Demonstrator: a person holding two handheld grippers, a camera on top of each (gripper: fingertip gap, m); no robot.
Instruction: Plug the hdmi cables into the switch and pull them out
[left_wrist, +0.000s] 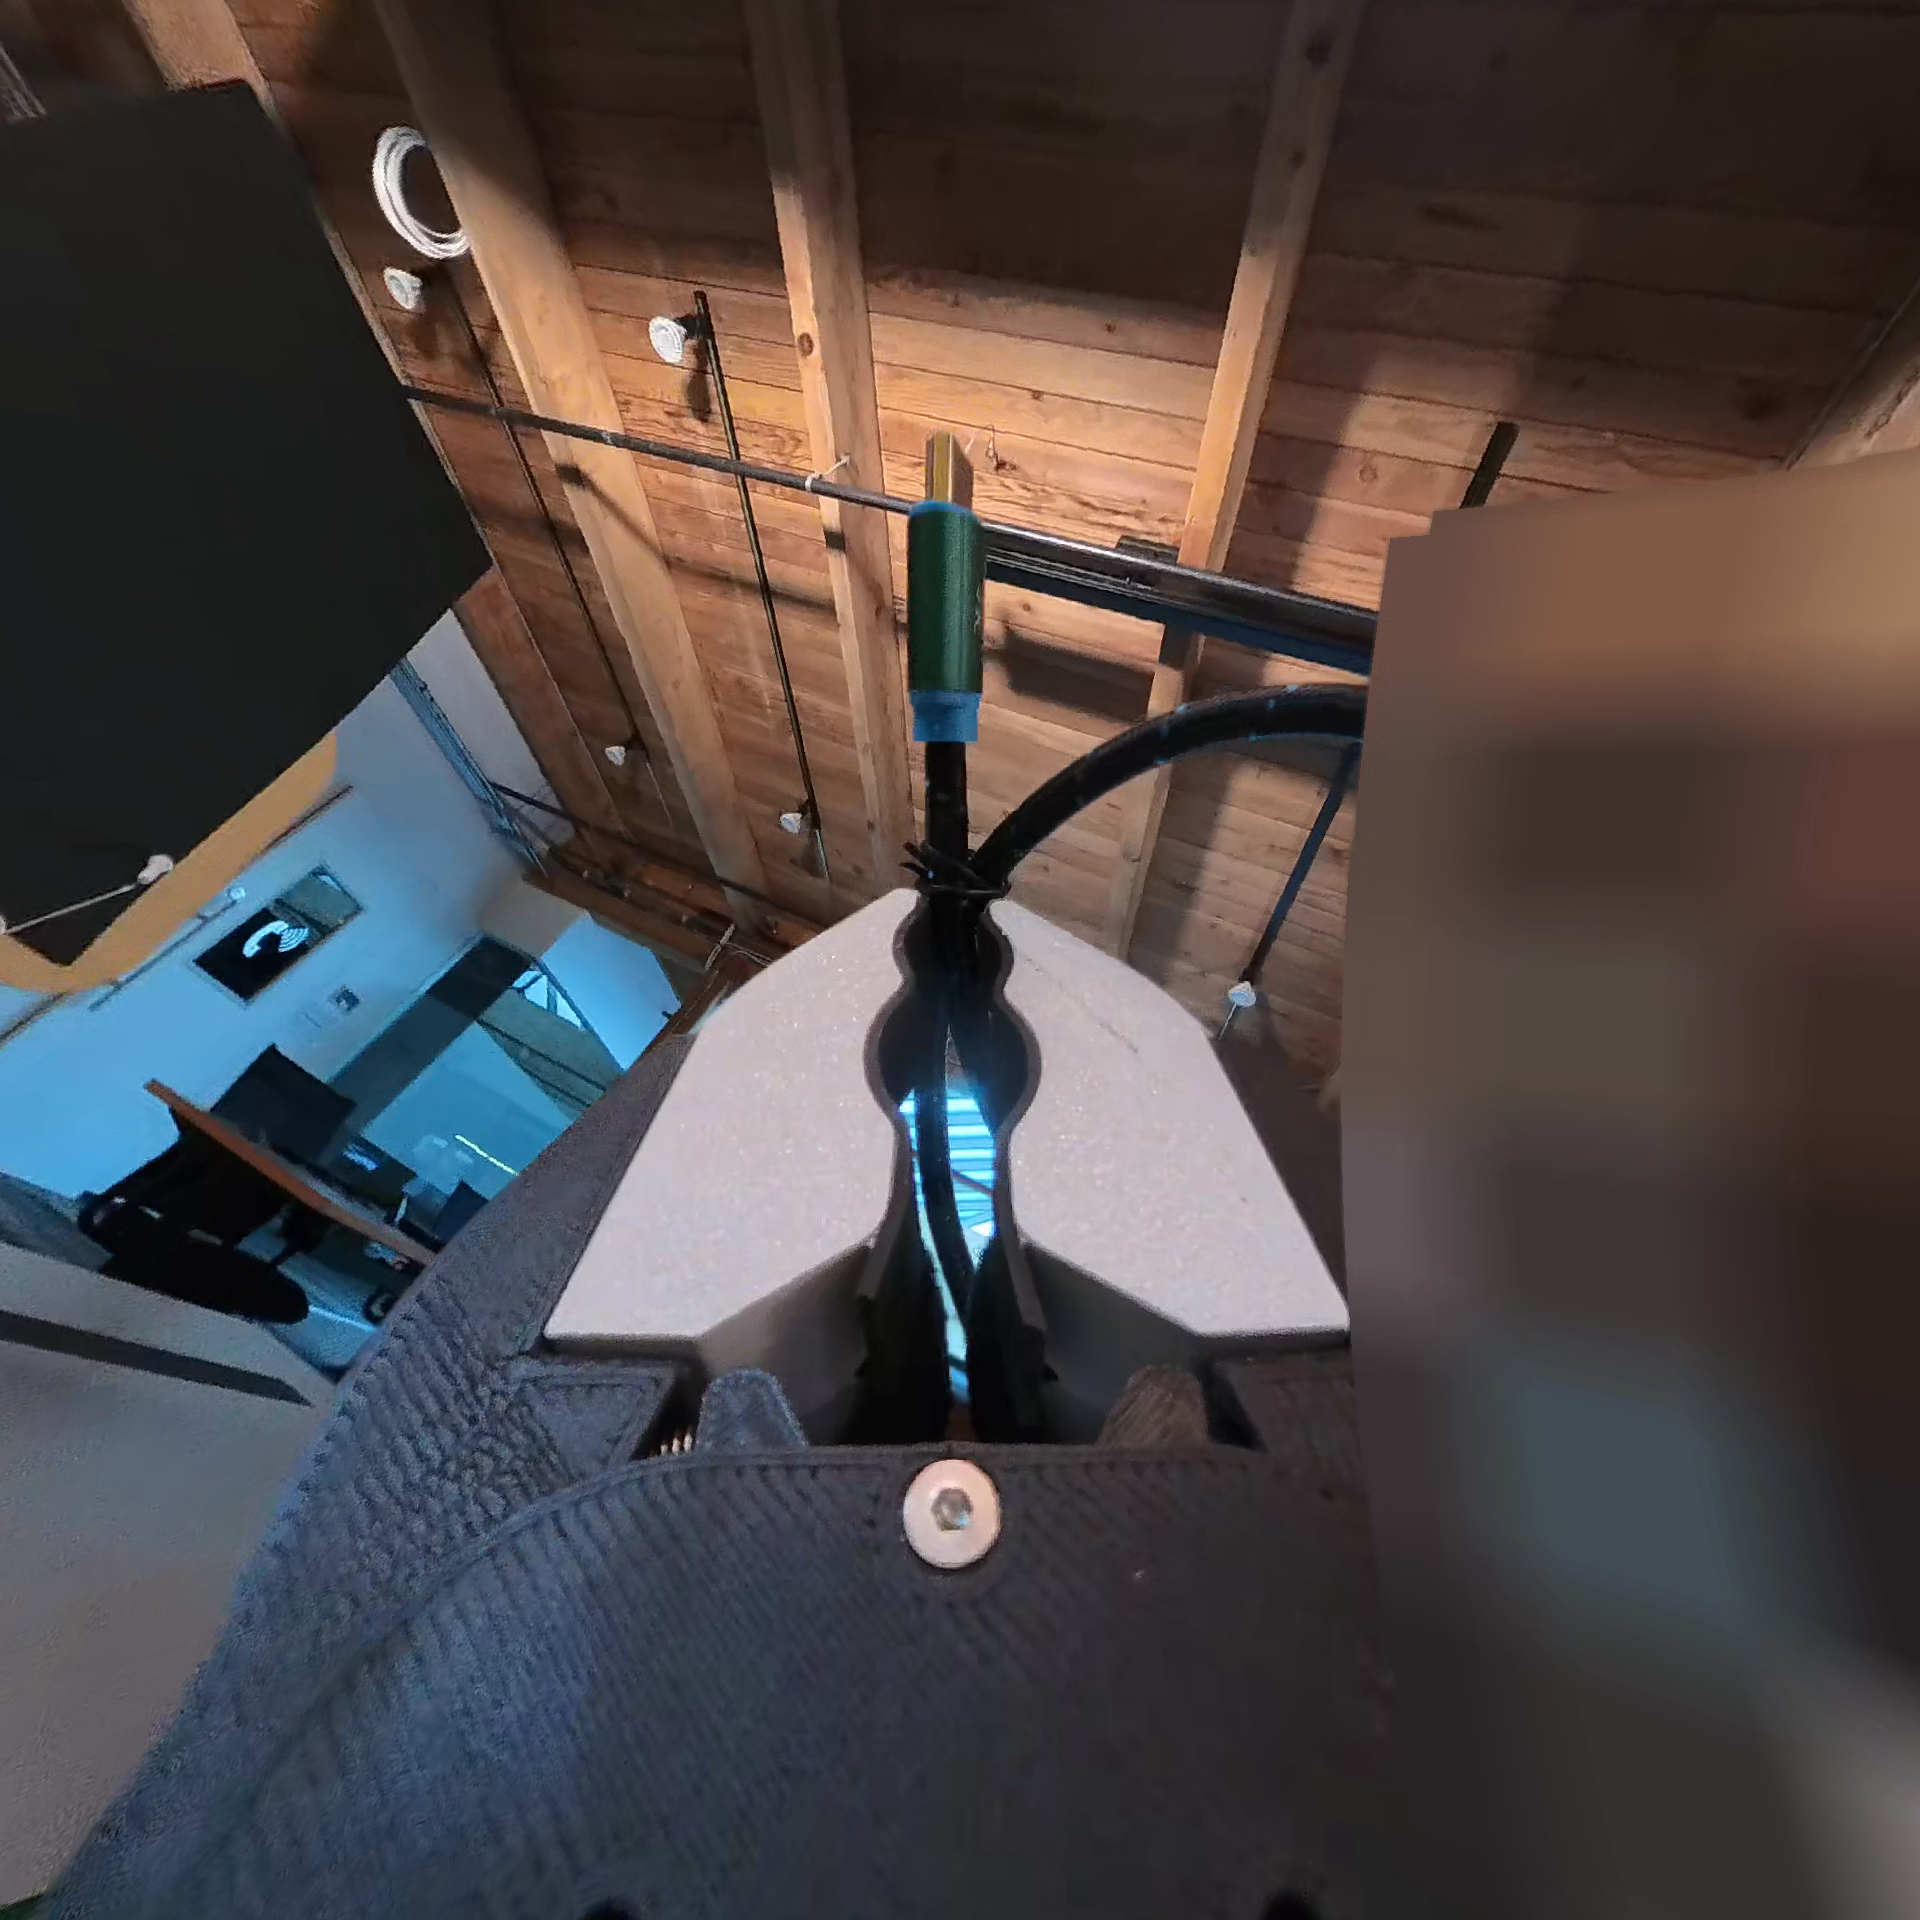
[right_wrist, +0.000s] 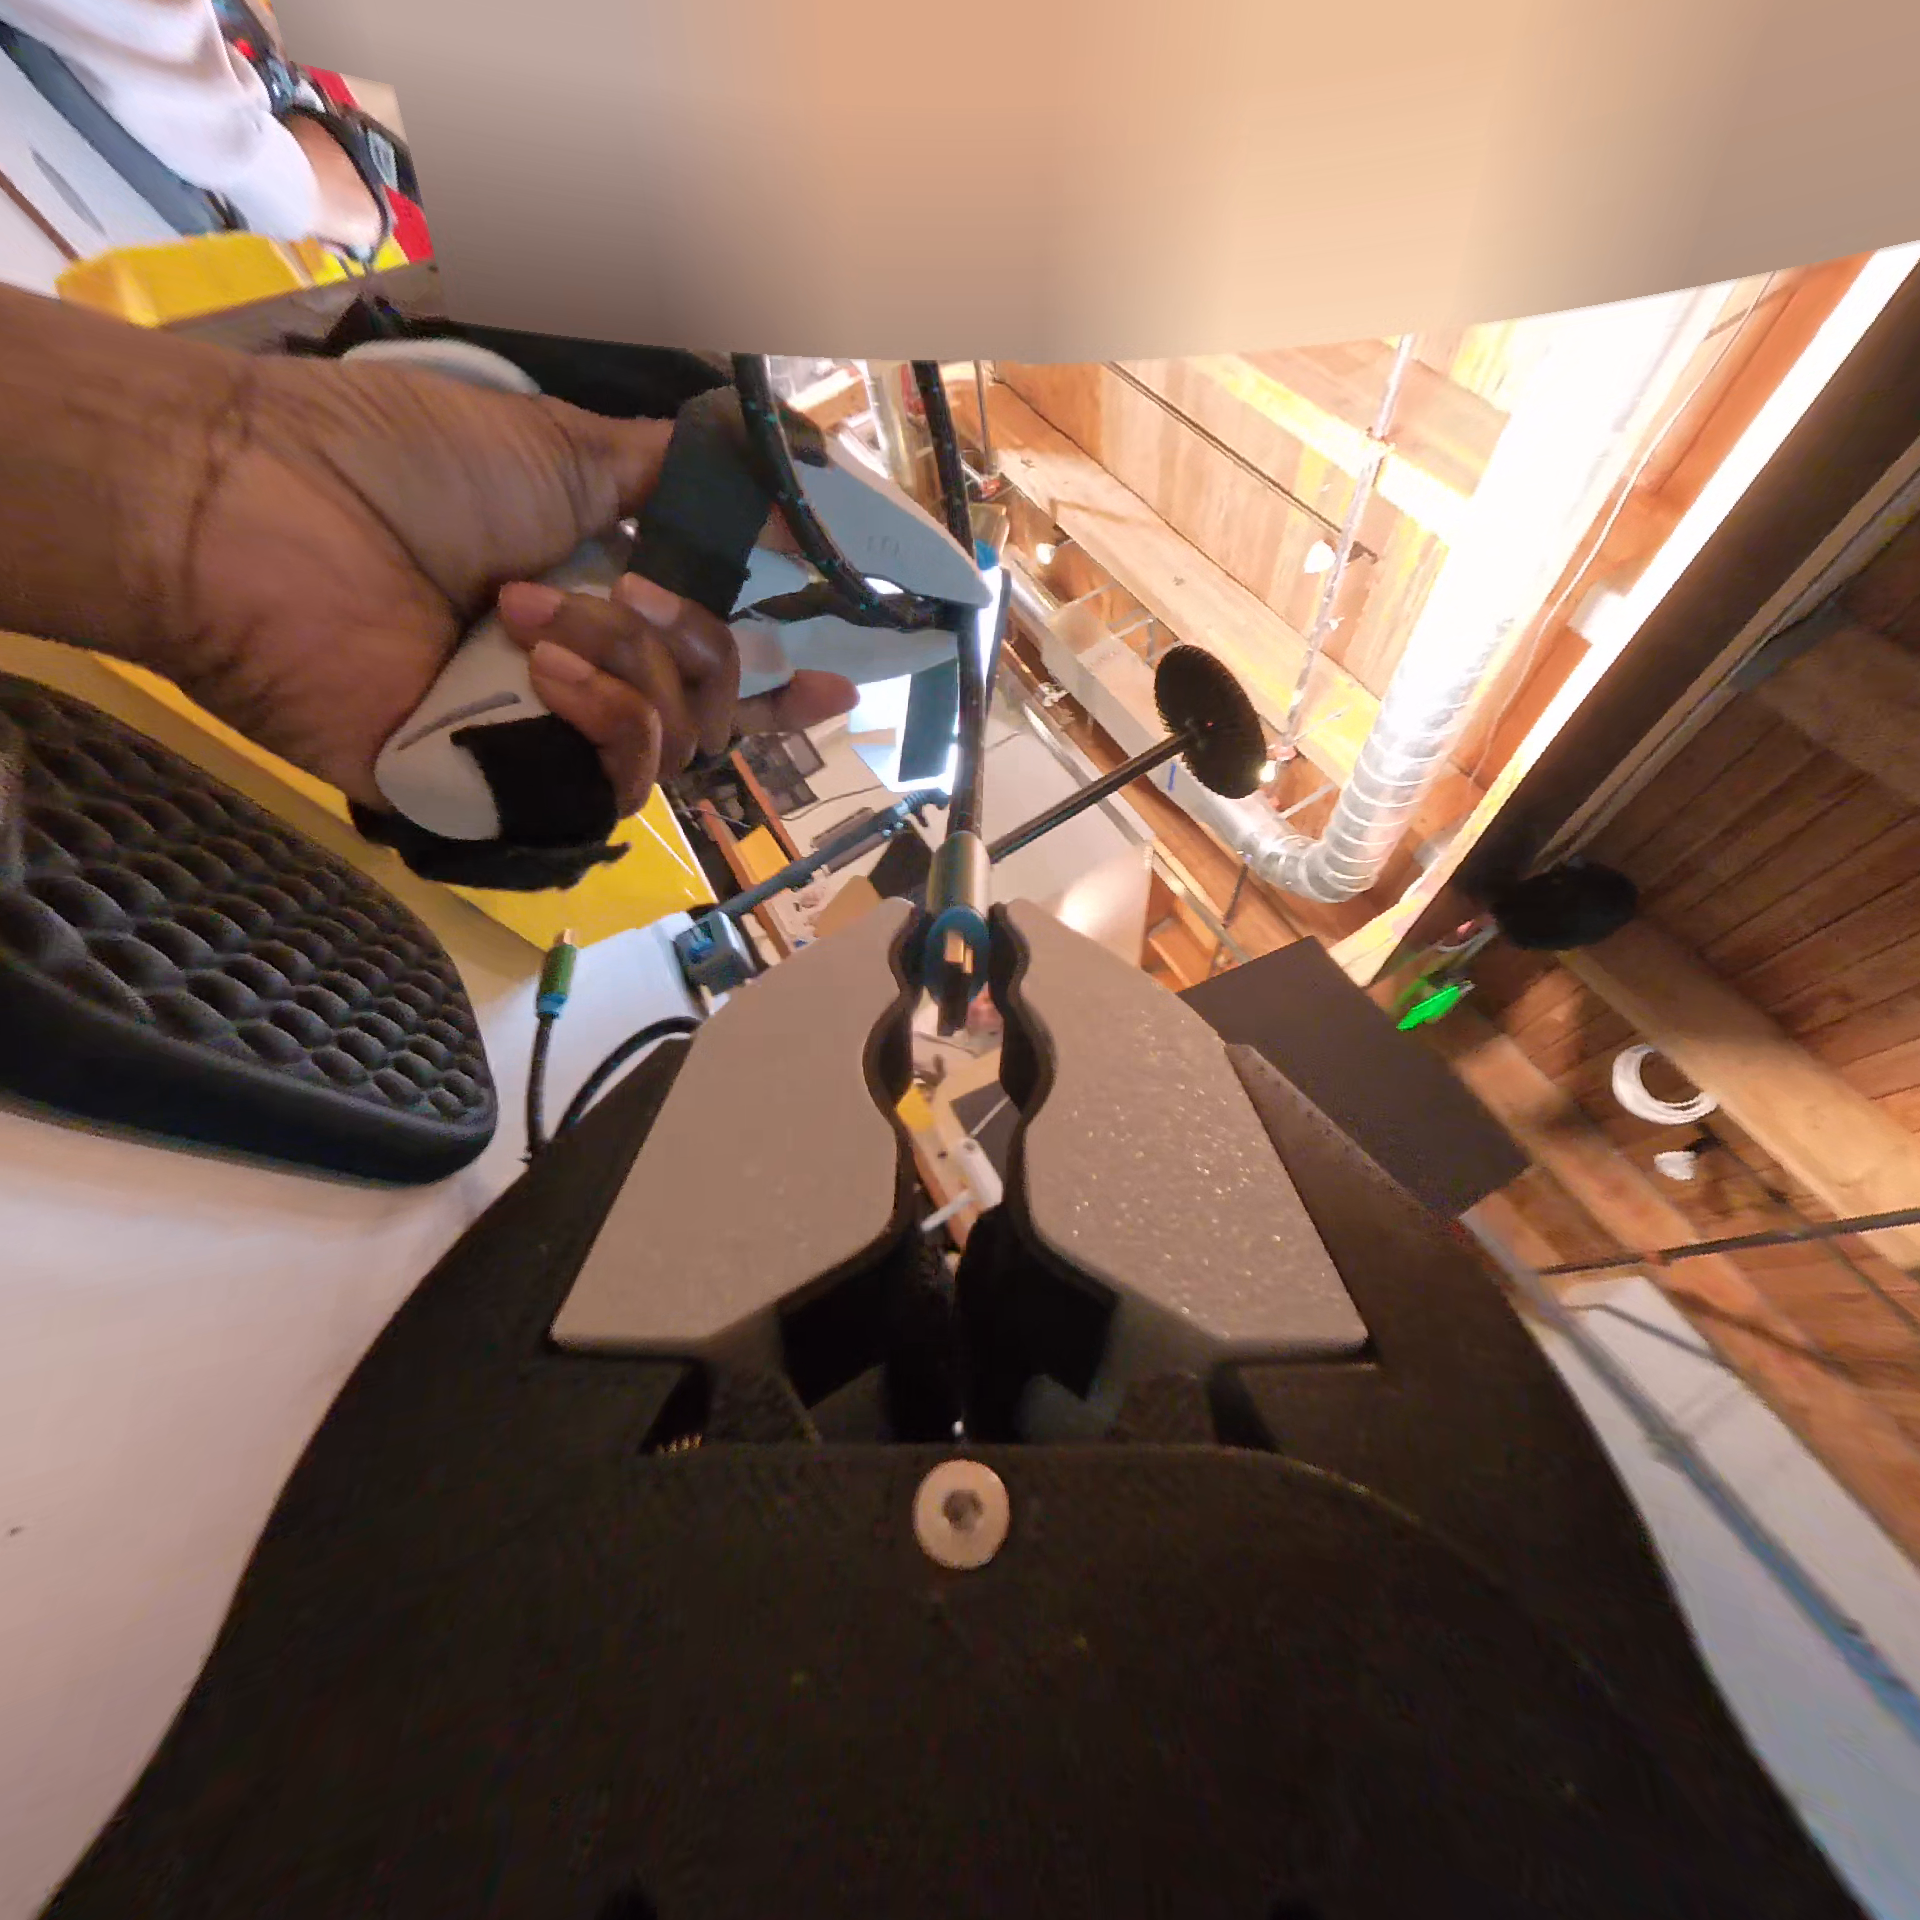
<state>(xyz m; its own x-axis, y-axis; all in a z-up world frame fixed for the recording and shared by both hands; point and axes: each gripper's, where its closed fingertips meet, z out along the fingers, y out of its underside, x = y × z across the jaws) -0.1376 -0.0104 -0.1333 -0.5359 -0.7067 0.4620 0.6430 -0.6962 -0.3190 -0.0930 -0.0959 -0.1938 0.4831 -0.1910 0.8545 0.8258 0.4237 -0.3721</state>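
Observation:
In the left wrist view my left gripper (left_wrist: 951, 909) points up at the ceiling. It is shut on a tied bundle of black braided cable (left_wrist: 951, 1039). A green HDMI plug (left_wrist: 945, 613) with a gold tip stands straight above the fingertips. In the right wrist view my right gripper (right_wrist: 956, 930) is shut on another HDMI plug (right_wrist: 958, 868) at its blue collar, gold tip towards the camera. Its cable runs up to the left gripper (right_wrist: 883, 582), held by a hand (right_wrist: 364, 561). A third green plug (right_wrist: 556, 977) lies on the white table beside a small grey box (right_wrist: 715, 951).
A black honeycomb pad (right_wrist: 208, 935) lies on the white table (right_wrist: 208, 1351) at the left, with a yellow surface (right_wrist: 623, 883) behind it. A black panel (left_wrist: 177, 468) hangs at the upper left. Wooden ceiling beams (left_wrist: 831, 312) and a silver duct (right_wrist: 1382, 769) are overhead.

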